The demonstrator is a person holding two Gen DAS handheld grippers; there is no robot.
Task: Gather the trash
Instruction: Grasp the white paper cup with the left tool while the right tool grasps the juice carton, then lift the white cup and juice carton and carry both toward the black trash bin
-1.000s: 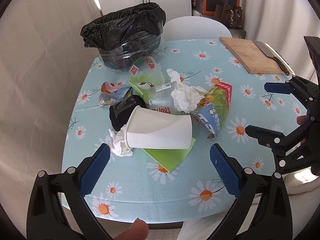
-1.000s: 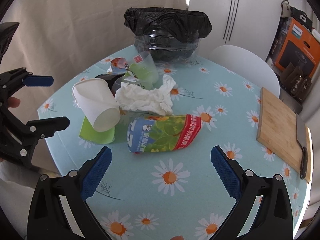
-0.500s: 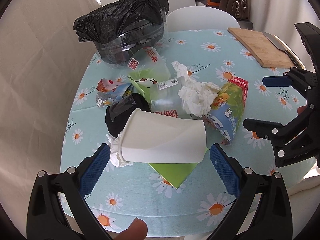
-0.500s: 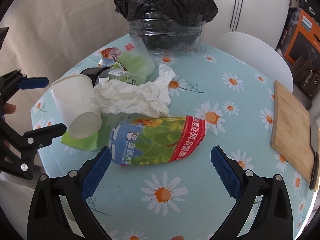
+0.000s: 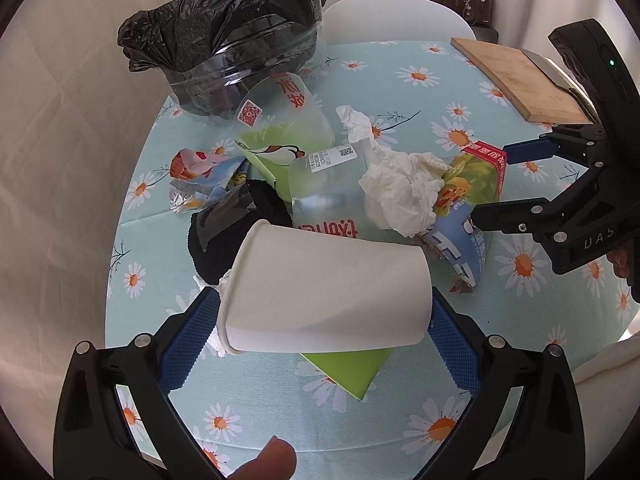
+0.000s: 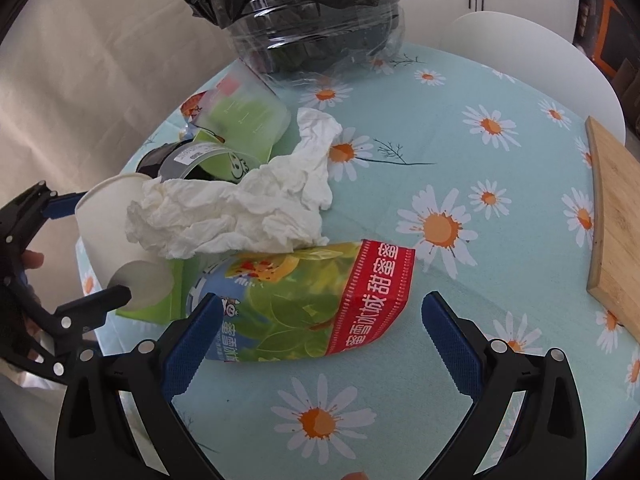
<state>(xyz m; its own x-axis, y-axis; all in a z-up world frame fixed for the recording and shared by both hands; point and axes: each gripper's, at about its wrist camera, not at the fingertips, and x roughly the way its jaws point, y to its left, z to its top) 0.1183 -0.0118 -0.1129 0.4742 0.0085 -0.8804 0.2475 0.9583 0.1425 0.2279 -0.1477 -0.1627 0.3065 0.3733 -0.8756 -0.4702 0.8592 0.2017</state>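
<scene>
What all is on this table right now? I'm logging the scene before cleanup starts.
paper cup: 1, white, on its side between left gripper's fingers
tissue: 1 big wad, white, mid-pile
snack bag: 1, green and red, nearest right gripper
clear plastic cups: 2, by the bin
bin: 1, clear, black liner, far edge
cutting board: 1, wooden, right side
left gripper: open
right gripper: open

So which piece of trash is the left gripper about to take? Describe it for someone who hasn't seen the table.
On the daisy-print tablecloth, in front of the black-bagged bin, lies a heap of litter. At its near edge, between the open left gripper fingers, lies the white paper cup, on its side: the only plain, unprinted cup there.
</scene>
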